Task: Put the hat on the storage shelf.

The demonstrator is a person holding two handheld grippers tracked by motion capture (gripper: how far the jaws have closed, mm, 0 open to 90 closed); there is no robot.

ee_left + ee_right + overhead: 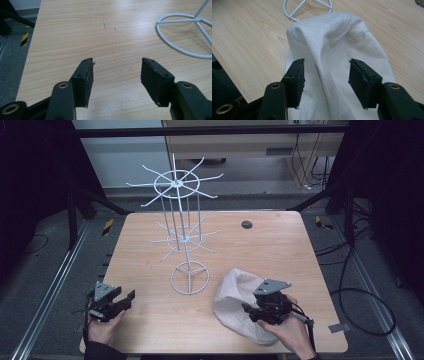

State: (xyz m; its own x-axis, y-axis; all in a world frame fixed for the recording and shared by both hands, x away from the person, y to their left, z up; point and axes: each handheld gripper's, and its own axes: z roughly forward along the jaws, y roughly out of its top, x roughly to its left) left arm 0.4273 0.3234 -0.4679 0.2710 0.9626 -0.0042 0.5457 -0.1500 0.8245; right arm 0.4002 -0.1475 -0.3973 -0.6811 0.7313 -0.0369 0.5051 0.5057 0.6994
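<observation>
Now the right gripper (325, 82) hangs over the cream cloth bag (337, 50), which lies crumpled near the table's (150, 245) front right corner. Its jaws stand apart on either side of a raised fold, seemingly lined up to pinch it; whether the pads already touch the fabric is hard to tell. The left gripper (116, 75) waits with jaws spread wide above bare wood near the front left corner, holding nothing. The white wire rack (186, 240) stands mid-table, probably where the bag should hang.

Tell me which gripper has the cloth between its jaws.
The right gripper: its jaws straddle a fold of the white cloth bag, not yet pinching. The left gripper is open over bare table.
</observation>
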